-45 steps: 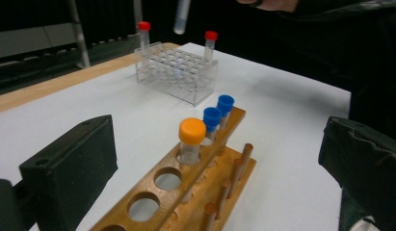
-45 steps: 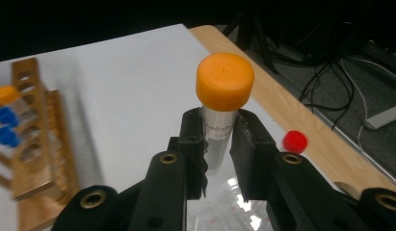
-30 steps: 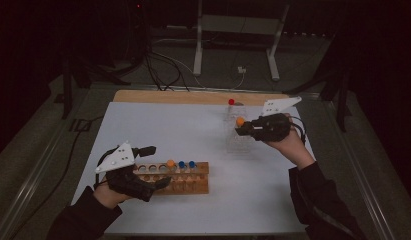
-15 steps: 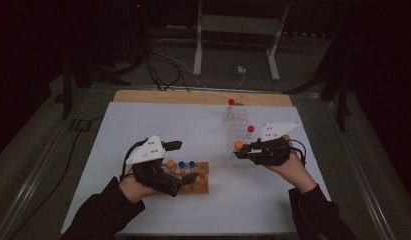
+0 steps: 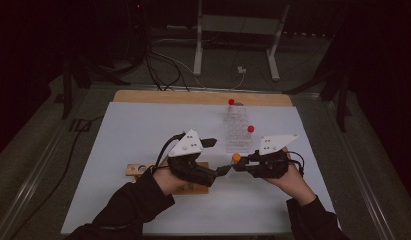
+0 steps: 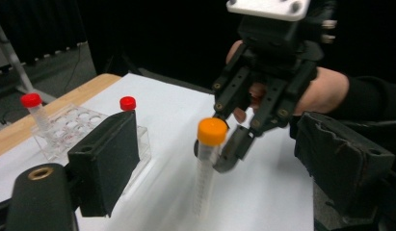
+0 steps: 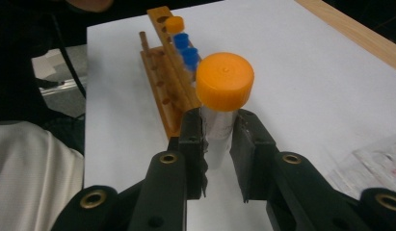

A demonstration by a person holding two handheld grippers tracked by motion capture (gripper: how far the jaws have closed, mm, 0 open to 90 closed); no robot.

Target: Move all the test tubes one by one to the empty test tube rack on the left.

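My right gripper [image 5: 238, 164] is shut on a clear tube with an orange cap [image 7: 224, 82], pinching it just under the cap and holding it above the white mat. In the left gripper view the same orange-capped tube [image 6: 211, 133] hangs blurred between my own wide black jaws, without touching either. My left gripper [image 5: 217, 156] is open and faces the right one at the mat's middle. Behind the left hand lies a wooden rack [image 5: 139, 170]. In the right gripper view the wooden rack [image 7: 167, 85] carries one orange-capped tube [image 7: 175, 24] and two blue-capped tubes [image 7: 185, 47].
A clear plastic rack [image 5: 237, 134] stands behind the grippers with two red-capped tubes [image 5: 250, 129] in it, one at its far end [image 5: 231, 101]. The white mat [image 5: 143, 125] has a wooden strip [image 5: 193, 97] along its far edge. Cables and stand legs lie on the floor beyond.
My left gripper has left the wooden rack and swung right toward the middle. My right gripper has carried the orange-capped tube nearer and leftward until the two face each other.
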